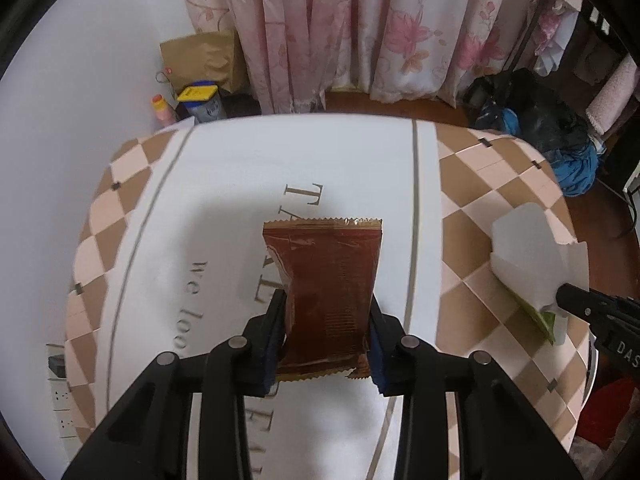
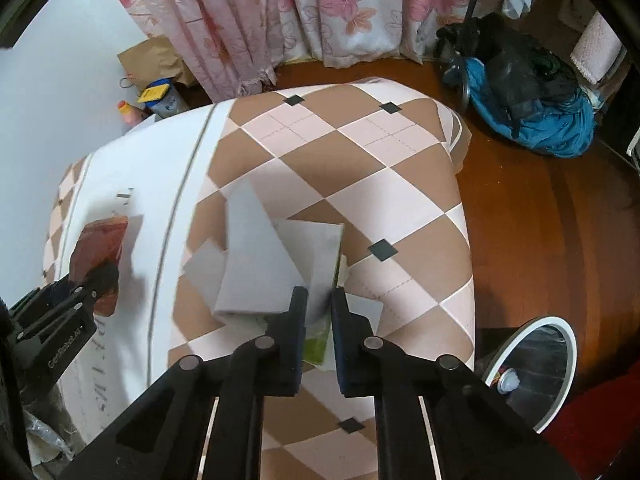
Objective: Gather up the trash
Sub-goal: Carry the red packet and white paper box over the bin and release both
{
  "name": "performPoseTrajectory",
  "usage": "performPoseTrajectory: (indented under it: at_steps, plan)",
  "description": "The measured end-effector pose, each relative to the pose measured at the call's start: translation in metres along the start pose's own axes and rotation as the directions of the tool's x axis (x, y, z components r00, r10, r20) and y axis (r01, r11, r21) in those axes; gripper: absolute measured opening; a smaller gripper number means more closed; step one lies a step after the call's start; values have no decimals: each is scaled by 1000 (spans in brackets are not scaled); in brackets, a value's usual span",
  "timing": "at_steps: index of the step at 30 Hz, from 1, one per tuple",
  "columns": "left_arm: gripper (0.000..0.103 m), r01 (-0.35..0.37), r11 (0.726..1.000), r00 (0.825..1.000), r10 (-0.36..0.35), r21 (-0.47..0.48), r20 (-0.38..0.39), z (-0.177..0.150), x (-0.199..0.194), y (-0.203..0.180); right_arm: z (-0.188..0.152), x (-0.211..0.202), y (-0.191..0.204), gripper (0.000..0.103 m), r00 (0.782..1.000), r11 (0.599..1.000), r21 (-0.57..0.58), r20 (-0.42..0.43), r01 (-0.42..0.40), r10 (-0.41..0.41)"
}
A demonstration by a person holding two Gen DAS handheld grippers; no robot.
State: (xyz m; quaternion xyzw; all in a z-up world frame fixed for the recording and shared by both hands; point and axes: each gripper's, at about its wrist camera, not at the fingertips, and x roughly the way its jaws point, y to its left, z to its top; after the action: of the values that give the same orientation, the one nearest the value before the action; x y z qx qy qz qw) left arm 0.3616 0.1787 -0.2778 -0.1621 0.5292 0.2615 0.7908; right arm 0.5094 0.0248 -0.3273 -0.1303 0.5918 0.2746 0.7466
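Note:
My left gripper (image 1: 326, 300) is shut on a brown snack wrapper (image 1: 328, 276) and holds it above the table's white middle. The wrapper also shows in the right wrist view (image 2: 102, 242), at the far left with the left gripper (image 2: 100, 276) on it. My right gripper (image 2: 319, 300) is shut on a white and green paper wrapper (image 2: 276, 268) over the table's checkered right side. The paper wrapper shows in the left wrist view (image 1: 528, 252) at the right edge, with a tip of the right gripper (image 1: 568, 294) on it.
The table (image 2: 360, 184) has a checkered brown and pink cloth with a white middle band. A round bin (image 2: 536, 364) with a black liner stands on the floor to the right of the table. A pile of dark and blue cloth (image 2: 532, 96) lies on the floor at the back right. A paper bag (image 1: 200, 60) and bottles stand by the wall.

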Motion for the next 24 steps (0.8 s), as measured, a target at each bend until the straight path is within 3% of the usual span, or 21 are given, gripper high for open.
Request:
performPoseTrajectory:
  at_steps: [14, 19, 24]
  plan:
    - [32, 13, 1000, 990, -13, 5, 140, -25, -104, -5, -34, -95, 5, 9, 986, 995, 18, 136, -97, 93]
    - [32, 61, 997, 981, -70, 52, 180, -39, -146, -33, -52, -142, -14, 9, 974, 992, 40, 199, -123, 113]
    - [32, 123, 986, 964, -145, 110, 221, -54, -186, -80, -81, -194, -58, 9, 959, 988, 83, 264, -132, 106]
